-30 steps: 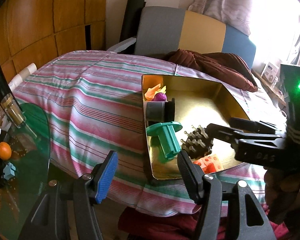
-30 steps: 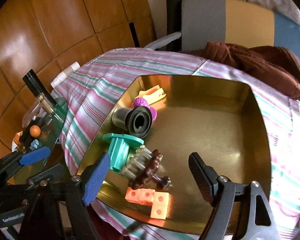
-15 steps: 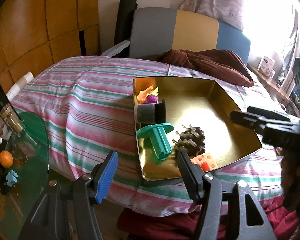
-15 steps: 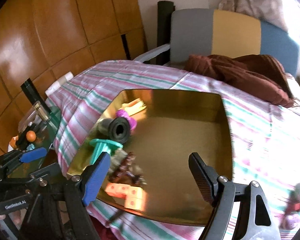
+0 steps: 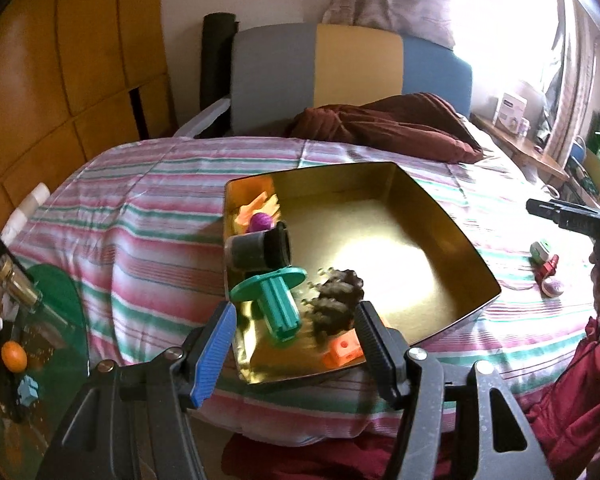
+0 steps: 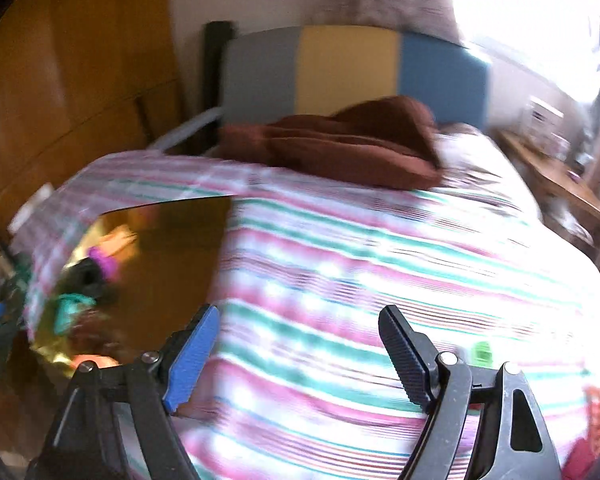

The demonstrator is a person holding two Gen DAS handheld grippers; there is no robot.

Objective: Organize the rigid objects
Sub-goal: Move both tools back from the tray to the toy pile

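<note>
The right hand-held gripper is sweeping over the striped bed with its jaws spread and nothing between them, and its view is smearing badly, so the risk I am seeing is a misjudged reach: coming in this fast, it could overshoot the small loose pieces near the bed's right edge or nudge them off onto the floor. Those pieces, a green-and-white item, a red one and a pink one, are lying on the bedspread well apart from the gold tray, just below the right hand-held gripper as the left view is showing it. The left hand-held gripper, also spread and empty, is hovering at the tray's near corner, just over the teal spool and orange block; drifting lower could tip the tray on the soft bedding.
</note>
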